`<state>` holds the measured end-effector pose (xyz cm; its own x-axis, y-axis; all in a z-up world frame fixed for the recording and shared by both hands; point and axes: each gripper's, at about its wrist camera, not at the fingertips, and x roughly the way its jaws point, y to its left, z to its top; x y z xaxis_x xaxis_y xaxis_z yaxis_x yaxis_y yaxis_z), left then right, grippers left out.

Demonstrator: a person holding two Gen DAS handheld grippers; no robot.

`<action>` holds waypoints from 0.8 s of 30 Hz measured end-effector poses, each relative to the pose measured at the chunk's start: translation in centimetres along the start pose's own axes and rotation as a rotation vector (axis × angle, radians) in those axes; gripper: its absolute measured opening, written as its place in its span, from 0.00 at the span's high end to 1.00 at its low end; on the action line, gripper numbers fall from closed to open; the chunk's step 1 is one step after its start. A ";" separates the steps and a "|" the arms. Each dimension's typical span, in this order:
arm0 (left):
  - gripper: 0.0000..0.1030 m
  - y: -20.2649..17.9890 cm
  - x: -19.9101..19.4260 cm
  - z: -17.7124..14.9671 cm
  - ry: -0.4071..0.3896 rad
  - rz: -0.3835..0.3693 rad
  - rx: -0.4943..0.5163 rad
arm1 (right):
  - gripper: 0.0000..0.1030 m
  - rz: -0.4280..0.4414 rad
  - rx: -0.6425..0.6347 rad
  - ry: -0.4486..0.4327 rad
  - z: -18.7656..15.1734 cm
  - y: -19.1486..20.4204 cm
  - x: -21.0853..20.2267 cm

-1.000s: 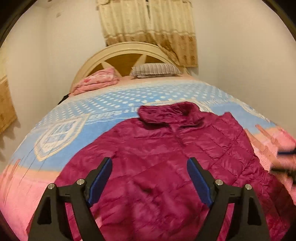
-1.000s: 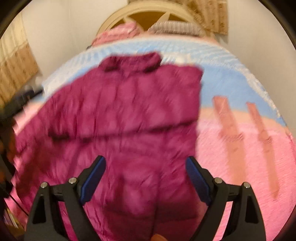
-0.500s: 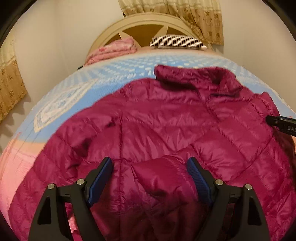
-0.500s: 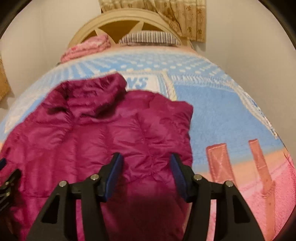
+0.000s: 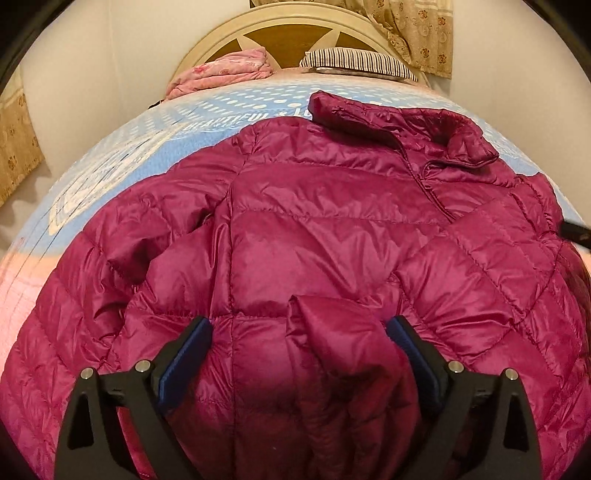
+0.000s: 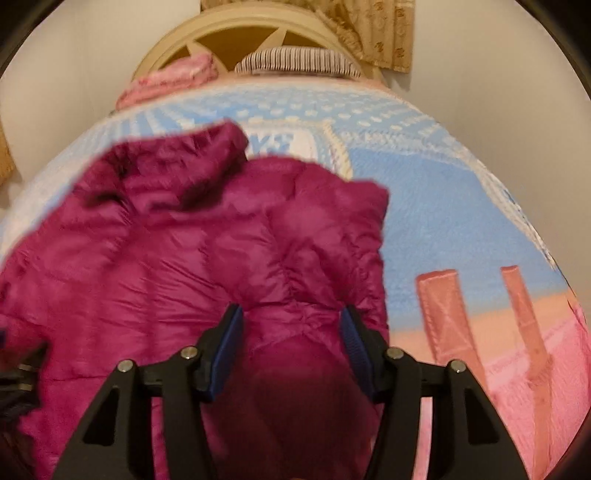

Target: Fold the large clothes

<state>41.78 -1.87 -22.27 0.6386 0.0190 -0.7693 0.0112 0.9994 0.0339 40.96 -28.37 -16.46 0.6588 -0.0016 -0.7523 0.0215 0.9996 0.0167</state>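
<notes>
A magenta quilted puffer jacket (image 5: 325,229) lies front up on the bed, collar toward the headboard. My left gripper (image 5: 299,332) is open low over its lower middle, jaws either side of a raised fold. In the right wrist view the jacket (image 6: 192,251) fills the left and centre. My right gripper (image 6: 291,321) is partly closed, its jaws standing around a bunch of fabric near the jacket's right edge; I cannot tell if the pads grip it. The right gripper's tip (image 5: 574,232) shows at the left view's right edge.
The bed carries a blue and pink patterned blanket (image 6: 443,206). A folded pink quilt (image 5: 225,72) and a striped pillow (image 5: 354,61) lie by the arched headboard (image 5: 288,26). Curtains (image 5: 424,33) hang behind, and white walls stand close on both sides.
Both grippers have come down and closer to the jacket. The right jaws narrowed from wide open to about half width around the fabric. The left jaws stay wide.
</notes>
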 end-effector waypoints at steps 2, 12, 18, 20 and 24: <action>0.05 0.0 0.1 0.1 0.004 0.000 -0.001 | 0.37 0.032 -0.016 -0.039 -0.1 1.2 -2.8; 0.02 0.4 0.3 0.2 0.017 -0.025 -0.014 | 0.36 0.128 -0.145 0.022 -5.5 7.3 -1.7; 0.01 0.3 0.5 0.3 0.018 -0.027 -0.012 | 0.34 0.101 -0.156 0.010 -6.3 7.5 -0.4; 0.01 0.3 0.5 0.3 0.018 -0.027 -0.012 | 0.33 0.091 -0.164 0.004 -6.3 7.8 -0.3; 0.01 0.5 0.1 0.4 0.009 -0.039 -0.016 | 0.33 0.094 -0.160 -0.001 -6.5 7.7 -0.3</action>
<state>42.18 -1.37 -22.07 0.6311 -0.0202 -0.7754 0.0239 0.9997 -0.0066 36.03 -20.54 -20.41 0.6530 0.0921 -0.7517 -0.1604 0.9869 -0.0184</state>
